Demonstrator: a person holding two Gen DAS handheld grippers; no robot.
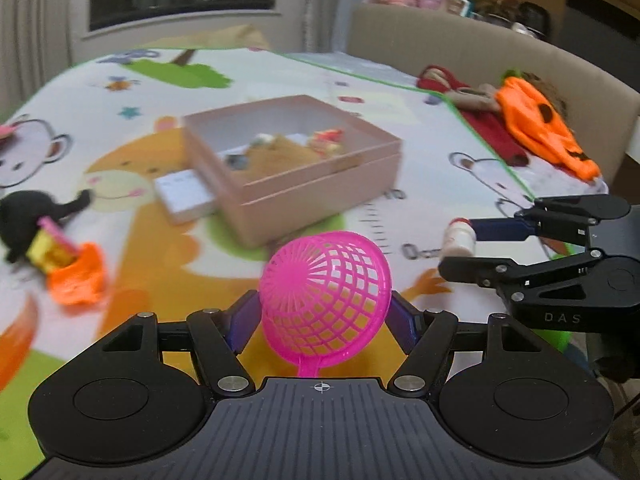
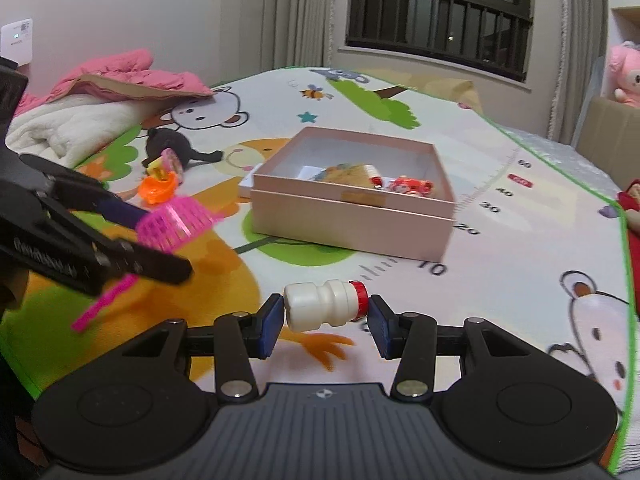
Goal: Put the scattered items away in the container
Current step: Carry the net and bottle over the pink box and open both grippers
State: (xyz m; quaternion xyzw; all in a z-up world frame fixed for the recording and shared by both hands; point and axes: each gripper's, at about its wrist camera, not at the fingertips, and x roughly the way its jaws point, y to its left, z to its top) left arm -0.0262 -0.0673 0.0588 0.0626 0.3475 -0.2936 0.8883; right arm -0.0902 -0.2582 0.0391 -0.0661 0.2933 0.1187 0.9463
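- The right tongs hold a small white bottle with a red cap crosswise, one blue pad on its base, the other on the cap.
- Beyond it a pink box stands open on the cartoon play mat, with a few small toys inside.
- At the left, the left tongs grip a pink plastic strainer, its handle hanging down below them.
- Farther back on the mat lie an orange toy and a black soft toy.
- A pink jacket lies over white bedding at the far left.
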